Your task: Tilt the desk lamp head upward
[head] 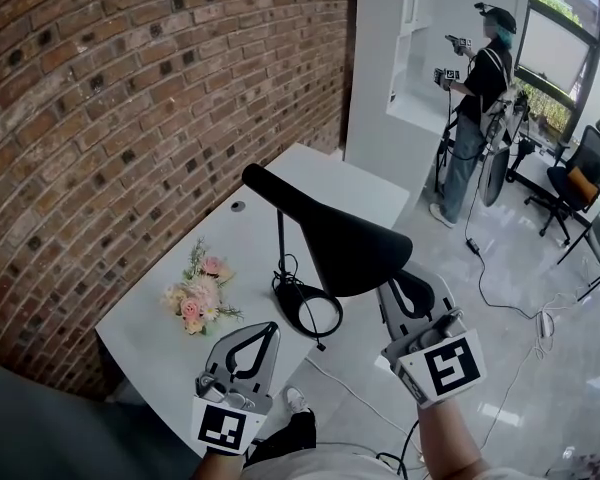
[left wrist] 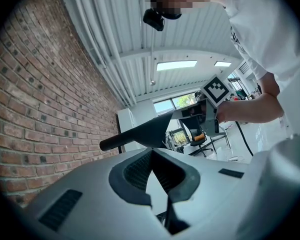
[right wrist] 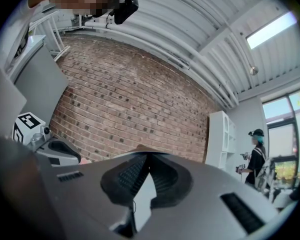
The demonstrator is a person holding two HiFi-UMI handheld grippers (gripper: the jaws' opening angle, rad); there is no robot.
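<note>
Left gripper point(head: 266, 334), jaws together and empty, sits at 7 o'clock of lamp base point(head: 306, 310). Right gripper point(head: 412, 294), jaws also together and empty, is at 5 o'clock of black lamp head point(head: 350, 244) above white desk point(head: 160, 318).

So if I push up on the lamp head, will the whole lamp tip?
Possibly. The lamp head is large and overhangs a thin stem, so it probably levers the lamp easily. The open ring base looks light and may slide on the smooth table.
</note>
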